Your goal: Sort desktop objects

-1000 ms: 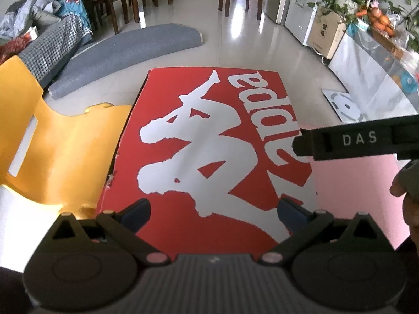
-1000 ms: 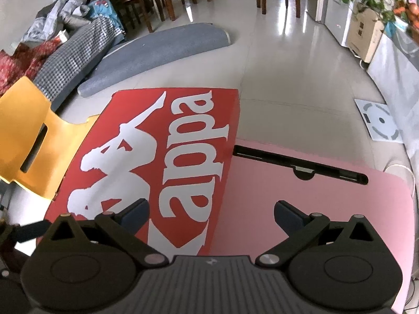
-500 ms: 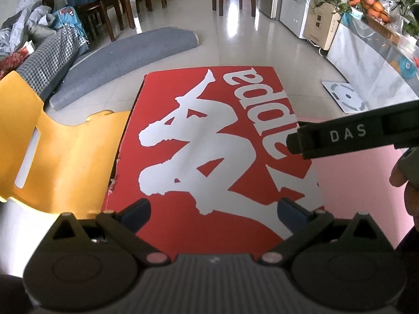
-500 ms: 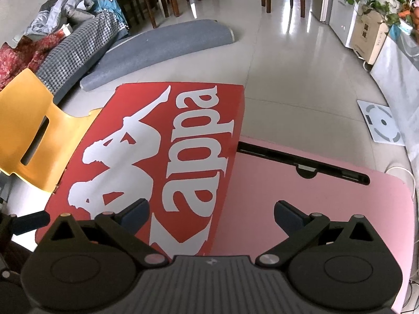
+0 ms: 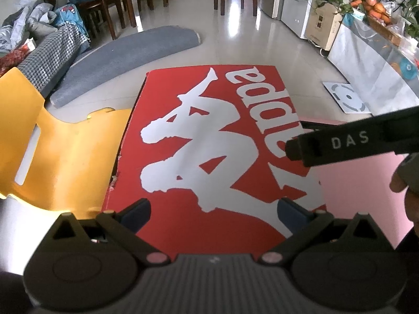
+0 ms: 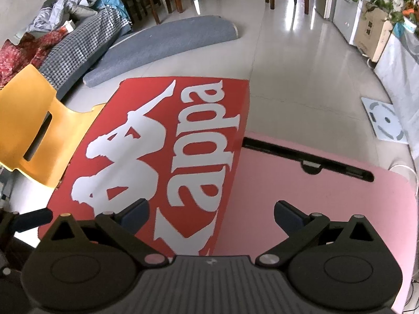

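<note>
- Right under your left gripper (image 5: 213, 210), jaws apart and empty, lies the red box (image 5: 209, 157), flat, straight ahead.
- Your right gripper (image 6: 210, 213) is also spread and empty, straddling the box's right edge and the pink table (image 6: 314, 196).
- Box's long axis runs away from you; left is nearer its middle.
- Far edge overhangs toward the floor.

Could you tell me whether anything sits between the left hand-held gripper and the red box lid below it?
Nothing visible does. The left hand-held gripper hangs open directly over the red box lid; the right hand-held gripper's finger only crosses the lid's right edge.
</note>
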### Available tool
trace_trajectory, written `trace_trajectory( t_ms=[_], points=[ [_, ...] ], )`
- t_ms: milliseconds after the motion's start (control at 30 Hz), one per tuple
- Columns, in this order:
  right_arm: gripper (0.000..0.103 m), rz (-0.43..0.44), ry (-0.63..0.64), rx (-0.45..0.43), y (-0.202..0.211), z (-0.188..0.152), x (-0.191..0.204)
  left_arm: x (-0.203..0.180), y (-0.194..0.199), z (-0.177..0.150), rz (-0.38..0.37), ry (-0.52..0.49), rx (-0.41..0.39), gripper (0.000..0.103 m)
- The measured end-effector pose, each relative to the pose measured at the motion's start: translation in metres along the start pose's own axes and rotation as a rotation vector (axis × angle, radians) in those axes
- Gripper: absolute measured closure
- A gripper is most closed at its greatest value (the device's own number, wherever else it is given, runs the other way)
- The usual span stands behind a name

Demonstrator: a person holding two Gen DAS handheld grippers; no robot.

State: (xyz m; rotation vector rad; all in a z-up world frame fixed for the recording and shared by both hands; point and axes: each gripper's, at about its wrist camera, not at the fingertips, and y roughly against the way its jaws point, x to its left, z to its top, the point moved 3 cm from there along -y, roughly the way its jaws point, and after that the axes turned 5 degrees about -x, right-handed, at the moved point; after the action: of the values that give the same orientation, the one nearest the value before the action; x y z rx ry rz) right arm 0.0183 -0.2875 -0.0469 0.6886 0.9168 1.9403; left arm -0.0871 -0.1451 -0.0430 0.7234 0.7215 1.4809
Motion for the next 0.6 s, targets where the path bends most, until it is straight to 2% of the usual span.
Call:
trace_trajectory(
  t_ms=[433, 600],
  points=[
    [0.001, -0.004, -0.023, 0.027, -0.002, -0.008, 0.001, 0.007, 0.001, -0.003, -0.016, 0.001, 0.012, 0.000],
    [0.001, -0.008, -0.075, 0.033, 0.000, -0.012, -0.006, 0.006, -0.003, -0.007, -0.019, 0.007, 0.062, 0.000]
  ],
)
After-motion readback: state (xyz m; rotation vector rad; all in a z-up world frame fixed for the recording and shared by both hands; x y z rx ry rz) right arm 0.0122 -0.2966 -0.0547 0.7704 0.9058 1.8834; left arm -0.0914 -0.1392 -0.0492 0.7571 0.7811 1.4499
